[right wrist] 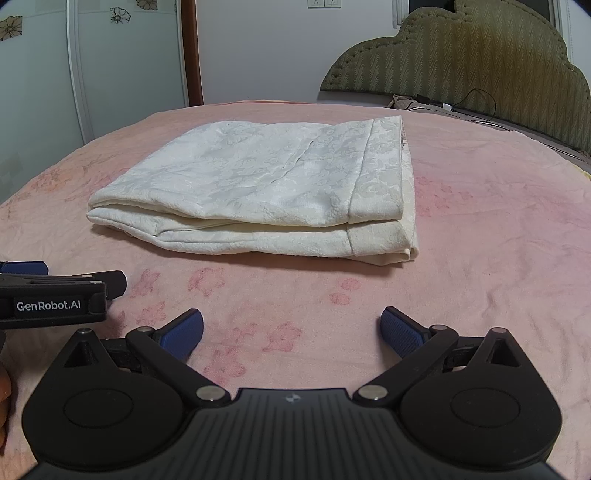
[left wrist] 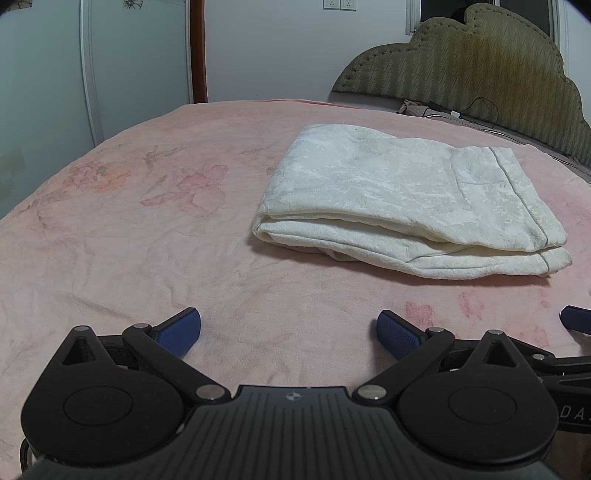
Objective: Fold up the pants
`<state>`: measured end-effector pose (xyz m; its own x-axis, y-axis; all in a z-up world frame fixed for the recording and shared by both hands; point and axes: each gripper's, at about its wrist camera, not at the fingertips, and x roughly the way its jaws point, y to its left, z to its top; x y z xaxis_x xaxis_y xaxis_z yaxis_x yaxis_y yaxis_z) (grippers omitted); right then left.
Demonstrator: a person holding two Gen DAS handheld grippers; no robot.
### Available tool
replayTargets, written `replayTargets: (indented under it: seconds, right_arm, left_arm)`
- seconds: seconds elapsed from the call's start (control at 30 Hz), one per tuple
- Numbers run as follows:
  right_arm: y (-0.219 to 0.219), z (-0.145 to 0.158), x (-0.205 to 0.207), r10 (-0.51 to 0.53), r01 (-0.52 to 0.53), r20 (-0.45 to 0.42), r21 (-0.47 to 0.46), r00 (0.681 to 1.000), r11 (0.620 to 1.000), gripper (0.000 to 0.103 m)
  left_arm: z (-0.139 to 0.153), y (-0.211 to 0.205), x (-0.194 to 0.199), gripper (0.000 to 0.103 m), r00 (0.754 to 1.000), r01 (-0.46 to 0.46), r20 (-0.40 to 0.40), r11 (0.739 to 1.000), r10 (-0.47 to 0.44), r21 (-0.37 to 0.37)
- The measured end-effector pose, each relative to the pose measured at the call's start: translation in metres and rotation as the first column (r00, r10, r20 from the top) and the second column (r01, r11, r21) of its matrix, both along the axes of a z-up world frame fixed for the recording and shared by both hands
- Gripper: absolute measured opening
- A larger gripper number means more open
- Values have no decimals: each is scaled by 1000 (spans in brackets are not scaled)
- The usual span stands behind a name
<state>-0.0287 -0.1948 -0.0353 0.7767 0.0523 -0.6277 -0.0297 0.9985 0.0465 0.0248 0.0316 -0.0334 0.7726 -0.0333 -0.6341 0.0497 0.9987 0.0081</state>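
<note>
Pink floral bedsheet, quilted olive headboard

Both claws spread wide, empty

Left wrist view: camera low over pink bed, looking forward between own spread tongs toward headboard; folded white pants near, right of centre. Right wrist view: same low height and heading, set further right; pants left of centre, left tongs at left edge. Both views share bed, pants, headboard, wardrobe doors, wall sockets.
</note>
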Motion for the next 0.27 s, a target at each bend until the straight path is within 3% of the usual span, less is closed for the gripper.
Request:
replayTargets:
  seconds: [0.27]
  right_arm:
    - [0,0,0,0,0,1,3,1000,1000,103]
  left_arm:
    - [3,3,-2,103,1000,10,10,1000,-10,-17]
